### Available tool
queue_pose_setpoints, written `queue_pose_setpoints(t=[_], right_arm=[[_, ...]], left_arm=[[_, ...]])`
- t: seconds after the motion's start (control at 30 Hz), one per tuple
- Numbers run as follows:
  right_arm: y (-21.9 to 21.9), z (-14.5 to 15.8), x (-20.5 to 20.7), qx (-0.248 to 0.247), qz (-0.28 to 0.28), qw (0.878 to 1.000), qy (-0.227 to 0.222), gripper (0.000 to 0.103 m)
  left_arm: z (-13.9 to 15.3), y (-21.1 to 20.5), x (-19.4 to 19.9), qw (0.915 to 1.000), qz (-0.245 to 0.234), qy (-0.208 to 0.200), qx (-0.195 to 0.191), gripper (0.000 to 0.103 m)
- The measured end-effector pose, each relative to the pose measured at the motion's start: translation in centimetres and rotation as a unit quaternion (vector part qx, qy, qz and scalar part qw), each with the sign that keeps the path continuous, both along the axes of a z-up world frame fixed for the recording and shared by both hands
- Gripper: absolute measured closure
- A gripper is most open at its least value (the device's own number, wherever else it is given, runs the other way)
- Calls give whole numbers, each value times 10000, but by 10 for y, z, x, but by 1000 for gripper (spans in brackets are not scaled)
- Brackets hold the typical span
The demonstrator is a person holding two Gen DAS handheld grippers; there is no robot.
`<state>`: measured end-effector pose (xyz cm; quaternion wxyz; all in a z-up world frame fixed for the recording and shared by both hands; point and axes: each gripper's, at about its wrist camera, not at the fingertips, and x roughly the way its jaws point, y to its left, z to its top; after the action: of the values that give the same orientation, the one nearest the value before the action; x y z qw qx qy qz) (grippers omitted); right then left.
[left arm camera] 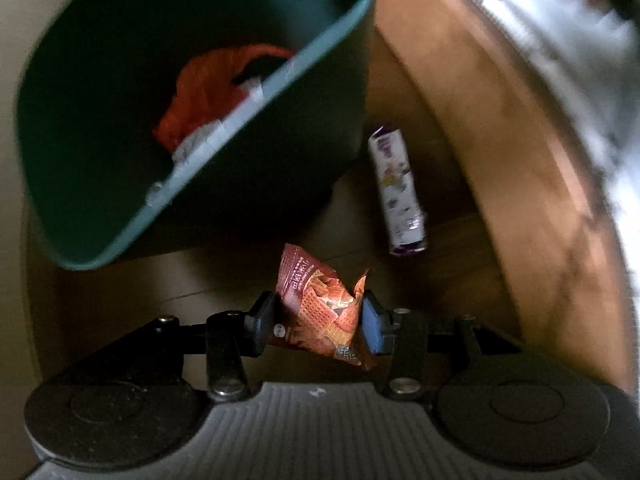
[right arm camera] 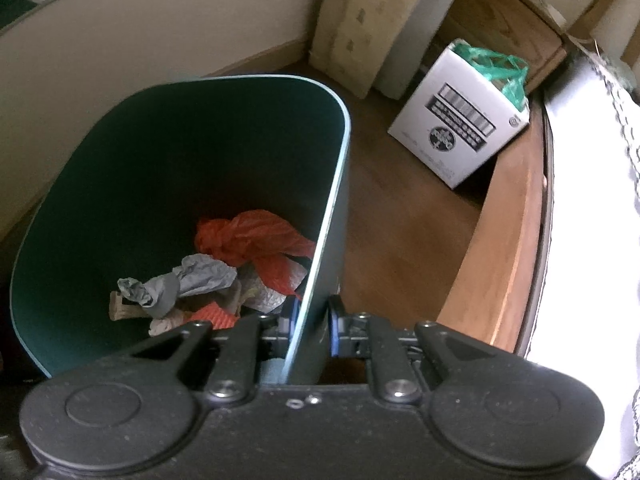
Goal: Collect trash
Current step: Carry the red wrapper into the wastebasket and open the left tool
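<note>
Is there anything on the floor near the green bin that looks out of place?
Yes. A purple and white wrapper lies loose on the wooden floor beside the bin, not inside it. The bin itself is tilted, held by its wall in the right claw.

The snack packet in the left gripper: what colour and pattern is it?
The snack packet is red-orange with a lattice cracker print and white lettering; the left wrist view shows it best.

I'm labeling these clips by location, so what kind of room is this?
Probably a room in a home, maybe a bedroom: wooden floor, a green waste bin by a pale wall, a cardboard box, and what looks like a wooden bed frame.
</note>
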<state>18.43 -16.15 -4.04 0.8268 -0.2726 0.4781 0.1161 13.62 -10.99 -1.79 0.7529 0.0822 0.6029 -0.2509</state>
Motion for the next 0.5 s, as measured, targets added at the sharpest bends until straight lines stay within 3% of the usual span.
queue_pose_setpoints(t=[0.17,0.3,0.5], right_arm=[[7,0,-8,-44,299,9995,-123,89],[16,0,-13,-120,665,9974,-252,89],[28,-2,-20,-105,1263,9911,-418,89]], left_arm=[[51,33,-3,9994,276,-108,-179,59],[80,51,-1,9977,416,-499,-178,59],[76,54,32,9929,931,-741,-53,59]])
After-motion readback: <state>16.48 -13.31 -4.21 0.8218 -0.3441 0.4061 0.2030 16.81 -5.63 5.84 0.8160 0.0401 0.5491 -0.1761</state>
